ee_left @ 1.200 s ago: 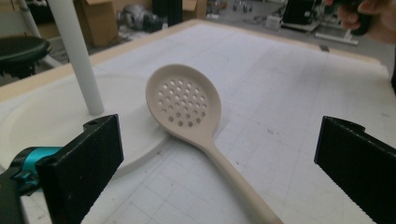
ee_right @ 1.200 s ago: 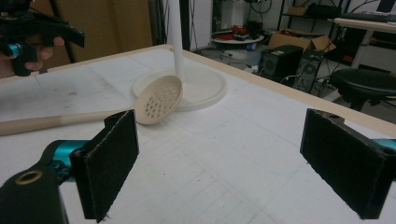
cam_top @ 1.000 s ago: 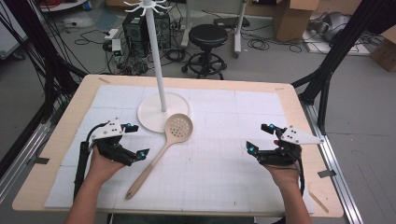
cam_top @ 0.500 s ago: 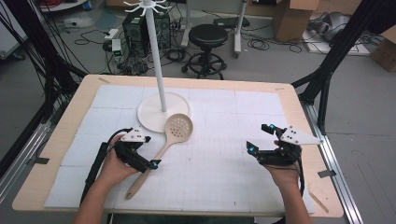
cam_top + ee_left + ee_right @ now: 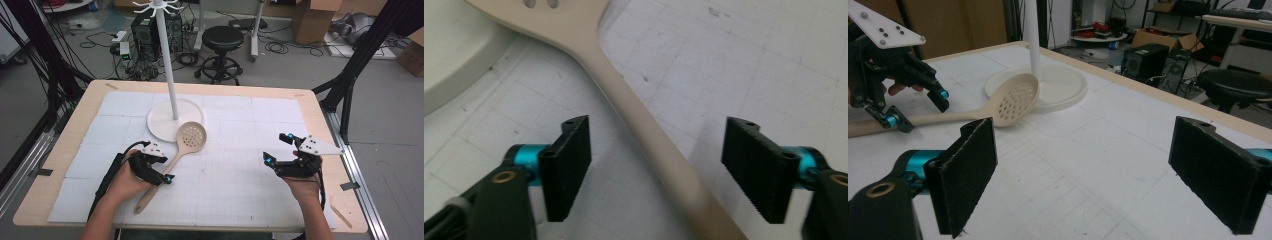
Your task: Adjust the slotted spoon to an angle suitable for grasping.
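The left gripper [image 5: 159, 172] has slid toward three o'clock, its jaws closing astride but not yet pinching the beige slotted wooden spoon's [image 5: 176, 155] handle at table centre, while the right gripper [image 5: 280, 154] waits spread, so a grasp looks imminent.

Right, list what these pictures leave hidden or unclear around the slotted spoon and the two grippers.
- Slotted spoon: left gripper view cuts off its bowl at the top edge; the handle's near end blurs out.
- Left gripper: high view, the hand and gripper body cover the handle there, so pad contact is unclear.
- Stand: right gripper view cuts off its pole and hooks at the top edge.
- Right gripper: jaw tips run past the bottom edge.
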{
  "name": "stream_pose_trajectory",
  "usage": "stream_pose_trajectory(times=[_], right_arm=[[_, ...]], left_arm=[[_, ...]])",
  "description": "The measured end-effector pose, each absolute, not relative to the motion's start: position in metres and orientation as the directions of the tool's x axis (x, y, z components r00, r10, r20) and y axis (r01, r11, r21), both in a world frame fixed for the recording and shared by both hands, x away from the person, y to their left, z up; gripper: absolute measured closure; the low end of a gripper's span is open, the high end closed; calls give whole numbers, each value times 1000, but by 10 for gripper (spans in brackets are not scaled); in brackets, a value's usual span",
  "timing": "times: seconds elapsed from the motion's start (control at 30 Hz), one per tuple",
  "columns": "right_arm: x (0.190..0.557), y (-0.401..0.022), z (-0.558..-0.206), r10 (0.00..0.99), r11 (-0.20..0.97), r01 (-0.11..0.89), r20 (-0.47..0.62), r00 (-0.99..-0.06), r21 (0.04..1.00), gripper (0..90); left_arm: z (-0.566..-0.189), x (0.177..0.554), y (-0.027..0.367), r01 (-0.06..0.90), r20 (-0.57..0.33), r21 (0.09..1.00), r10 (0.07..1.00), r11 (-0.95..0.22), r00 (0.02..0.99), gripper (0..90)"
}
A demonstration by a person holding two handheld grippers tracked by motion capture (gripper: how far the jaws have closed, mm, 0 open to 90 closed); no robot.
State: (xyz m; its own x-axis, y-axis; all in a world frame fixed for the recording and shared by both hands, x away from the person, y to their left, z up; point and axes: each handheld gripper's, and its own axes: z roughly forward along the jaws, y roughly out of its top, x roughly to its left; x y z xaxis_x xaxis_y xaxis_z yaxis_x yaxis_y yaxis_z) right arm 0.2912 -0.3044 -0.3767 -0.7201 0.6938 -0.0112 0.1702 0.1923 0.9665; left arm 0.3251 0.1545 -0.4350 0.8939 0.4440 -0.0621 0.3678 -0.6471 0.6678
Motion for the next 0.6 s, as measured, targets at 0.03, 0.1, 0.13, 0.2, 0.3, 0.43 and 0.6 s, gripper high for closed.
stream_pose_trajectory(times=[0.03, 0.1, 0.13, 0.2, 0.3, 0.43, 0.6], right_arm=[[291, -304, -377, 693, 191, 174, -7, -721, 966, 111], [291, -304, -377, 693, 193, 172, -10, -721, 966, 111], [291, -304, -377, 693, 193, 173, -9, -721, 966, 111], [291, -304, -377, 693, 194, 172, -11, -720, 966, 111], [291, -303, -377, 692, 199, 174, -12, -722, 964, 111], [291, -302, -378, 691, 205, 171, -19, -722, 964, 111], [291, -302, -378, 692, 208, 172, -20, -722, 963, 111]], left_arm=[[-435, 325, 154, 364, -63, 663, 435, -654, 898, 353], [-435, 325, 154, 361, -56, 662, 437, -657, 898, 385], [-434, 325, 154, 358, -53, 660, 435, -660, 899, 425], [-432, 324, 154, 336, -31, 650, 418, -682, 908, 495], [-432, 324, 155, 337, -30, 644, 418, -686, 908, 536], [-430, 324, 153, 328, -15, 632, 412, -702, 911, 539], [-429, 324, 154, 317, -12, 621, 395, -717, 919, 574]])
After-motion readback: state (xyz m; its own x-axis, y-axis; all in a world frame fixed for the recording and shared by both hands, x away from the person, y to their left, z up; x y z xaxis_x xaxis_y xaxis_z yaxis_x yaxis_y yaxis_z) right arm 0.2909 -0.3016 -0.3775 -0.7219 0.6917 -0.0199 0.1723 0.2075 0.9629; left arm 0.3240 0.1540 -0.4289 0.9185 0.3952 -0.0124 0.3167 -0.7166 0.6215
